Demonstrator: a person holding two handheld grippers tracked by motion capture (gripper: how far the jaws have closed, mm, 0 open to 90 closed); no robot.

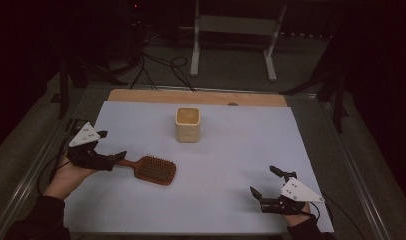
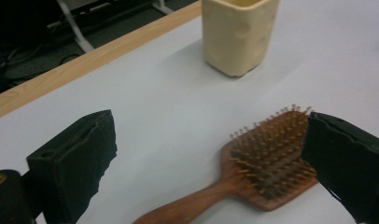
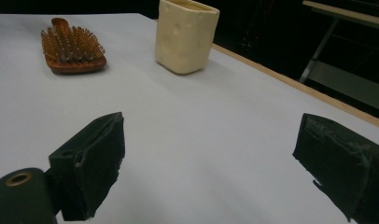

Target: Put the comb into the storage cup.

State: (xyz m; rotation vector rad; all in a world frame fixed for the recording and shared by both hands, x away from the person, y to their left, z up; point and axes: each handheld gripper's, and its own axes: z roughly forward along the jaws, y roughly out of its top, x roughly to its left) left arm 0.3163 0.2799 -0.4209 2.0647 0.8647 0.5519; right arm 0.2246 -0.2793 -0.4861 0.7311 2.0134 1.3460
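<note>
left gripper [image 1: 112, 145] at the surface's left edge, jaws wide, either side of the hairbrush [image 1: 150, 169] handle w/o pressing it. brush lies bristles up, left-centre of the white sheet [image 1: 231, 200], not lifted. cream cup [image 1: 187, 124] upright near far edge, apart from brush. right gripper [image 1: 266, 181] wide, holding nothing, near right corner. judgement: grasp not yet made; pick-up and likely placing into the cup all left.

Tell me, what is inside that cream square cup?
From above, the cream square cup shows a pale yellowish inside with no object visible. Its own walls hide the deeper corners, so something small could lie there.
</note>
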